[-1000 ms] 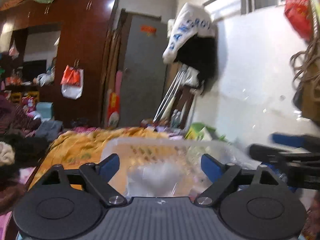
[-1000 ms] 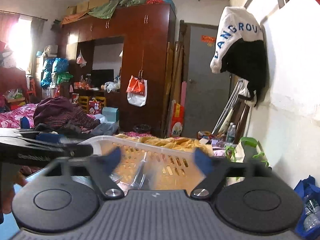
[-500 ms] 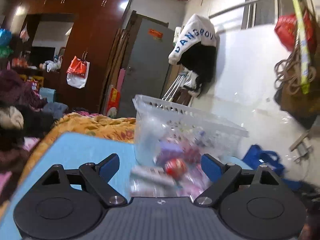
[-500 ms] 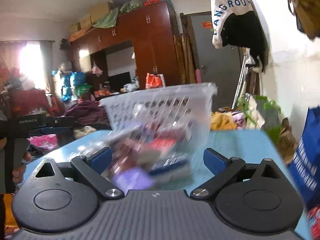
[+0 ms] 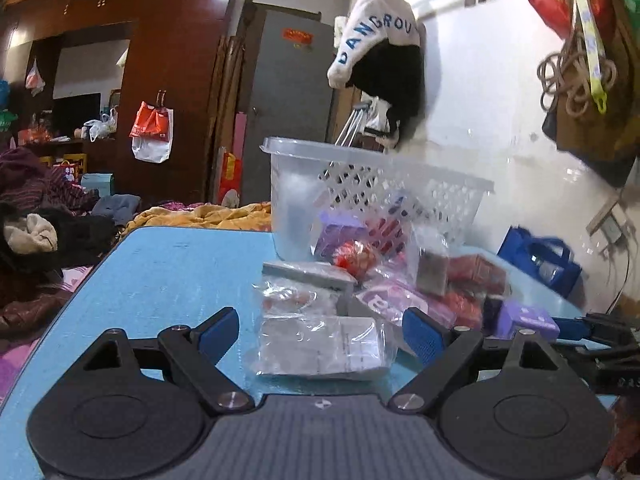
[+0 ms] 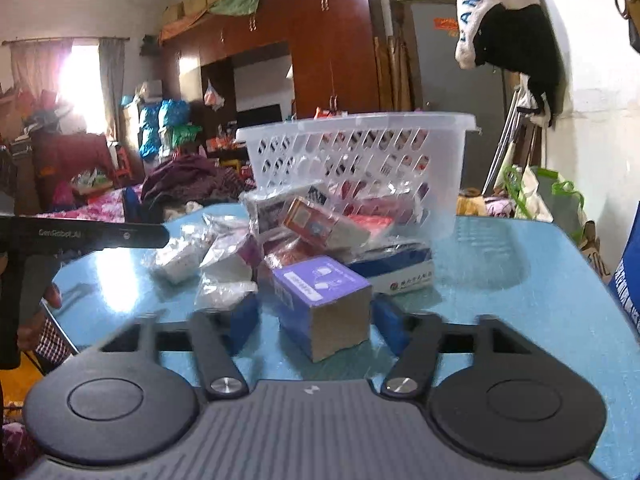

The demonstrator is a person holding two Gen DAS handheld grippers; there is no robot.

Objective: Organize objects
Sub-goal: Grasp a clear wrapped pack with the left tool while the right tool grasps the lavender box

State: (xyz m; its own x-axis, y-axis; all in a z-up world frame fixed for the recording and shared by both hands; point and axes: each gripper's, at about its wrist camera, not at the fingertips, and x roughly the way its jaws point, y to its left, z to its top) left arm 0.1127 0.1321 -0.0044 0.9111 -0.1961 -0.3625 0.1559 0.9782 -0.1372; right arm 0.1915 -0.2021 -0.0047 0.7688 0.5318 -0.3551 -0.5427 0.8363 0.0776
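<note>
Looking across our blue table, we find the white basket at twelve o'clock, a heap of packets spilled before it. Our right gripper has just been closing around the purple box, pads seemingly short of its sides. Our left gripper stands spread around a clear packet.

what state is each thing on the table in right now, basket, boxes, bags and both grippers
white basket: upright on the blue table, behind the pile
purple box: between the right gripper's jaws, which have just been closing; contact unclear
clear bag: flat, between the open left gripper's fingers, untouched
blue and white box: lying flat
orange box: tilted atop the pile
</note>
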